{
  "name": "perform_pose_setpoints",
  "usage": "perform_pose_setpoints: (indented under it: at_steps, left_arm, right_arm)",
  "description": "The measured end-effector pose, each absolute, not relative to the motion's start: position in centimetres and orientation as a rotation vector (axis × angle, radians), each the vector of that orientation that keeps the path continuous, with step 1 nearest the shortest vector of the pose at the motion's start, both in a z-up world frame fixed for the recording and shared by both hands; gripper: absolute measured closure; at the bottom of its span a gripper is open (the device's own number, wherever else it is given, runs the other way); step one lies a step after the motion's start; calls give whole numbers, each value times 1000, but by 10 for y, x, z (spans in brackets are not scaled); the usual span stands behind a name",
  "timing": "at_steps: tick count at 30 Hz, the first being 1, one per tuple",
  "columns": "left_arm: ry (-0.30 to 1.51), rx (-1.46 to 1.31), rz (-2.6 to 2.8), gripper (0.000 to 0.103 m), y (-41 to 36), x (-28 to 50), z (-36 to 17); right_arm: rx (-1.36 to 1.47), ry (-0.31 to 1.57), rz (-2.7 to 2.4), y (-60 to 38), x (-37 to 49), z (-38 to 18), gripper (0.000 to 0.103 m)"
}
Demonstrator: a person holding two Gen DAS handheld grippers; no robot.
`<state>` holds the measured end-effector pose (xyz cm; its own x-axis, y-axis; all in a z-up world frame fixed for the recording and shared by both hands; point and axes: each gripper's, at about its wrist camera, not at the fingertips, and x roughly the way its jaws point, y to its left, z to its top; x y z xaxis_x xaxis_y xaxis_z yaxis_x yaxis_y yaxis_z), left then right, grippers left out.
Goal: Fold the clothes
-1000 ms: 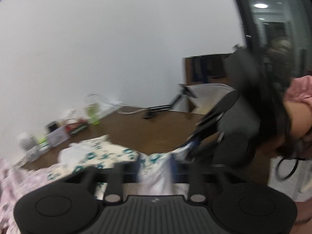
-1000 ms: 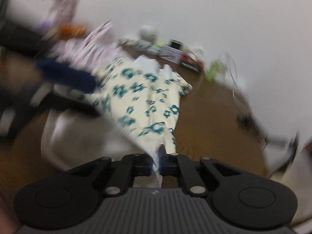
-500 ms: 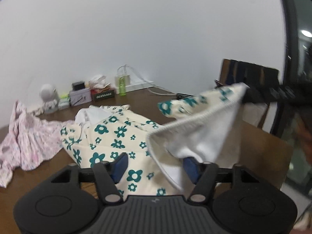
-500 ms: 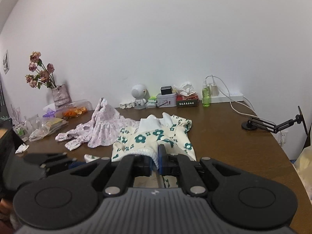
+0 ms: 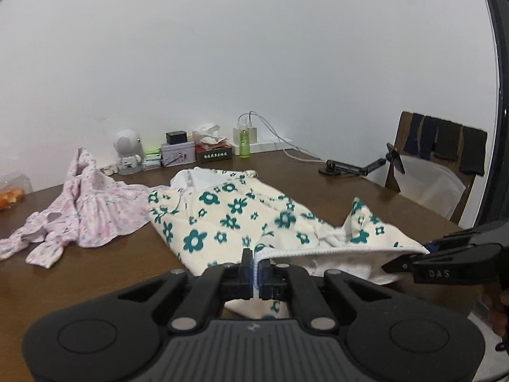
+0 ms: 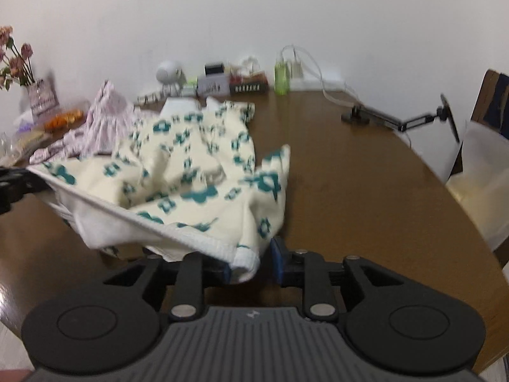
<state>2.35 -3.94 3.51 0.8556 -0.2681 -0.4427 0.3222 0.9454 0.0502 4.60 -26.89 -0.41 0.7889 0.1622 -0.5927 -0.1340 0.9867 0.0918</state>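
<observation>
Brown table point(image 5: 346, 191), rumpled cream garment point(image 5: 235, 219) with teal flowers, white-lined hem.

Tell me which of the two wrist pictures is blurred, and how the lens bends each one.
Left wrist view: sharp; the flowered garment and pink dress show crisp prints, though the fisheye darkens the corners. Right wrist view: motion-blurred; the garment's flowers smear and the green bottle is soft; the table edge curves strongly.
</observation>
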Motion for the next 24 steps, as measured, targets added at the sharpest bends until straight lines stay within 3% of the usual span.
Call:
perform_pose_setpoints:
  at_steps: [1, 6, 11, 14, 17, 19, 21, 24]
  left_arm:
    - [452, 132, -305, 100, -40, 21, 33]
    - [483, 202, -285, 66, -45, 17, 21]
    - [455, 375, -342, 52, -62, 11, 17]
    - [410, 534, -383, 52, -75, 4, 14]
    - [385, 613, -402, 53, -82, 8, 12]
    - [385, 617, -399, 60, -83, 15, 13]
    - [407, 596, -417, 102, -80, 22, 15]
    - [455, 526, -459, 100, -73, 27, 16]
  right_arm:
    - [51, 645, 161, -269, 47, -7, 80]
    - [62, 642, 176, -271, 48, -8, 95]
    - [75, 631, 173, -276, 46, -4, 96]
    - [80, 621, 178, -278, 44, -2, 96]
    - [72, 610, 193, -275, 43, 0, 96]
    - [71, 606, 198, -274, 43, 1, 96]
    - [77, 607, 198, -276, 43, 0, 96]
    - [92, 630, 208, -279, 44, -2, 95]
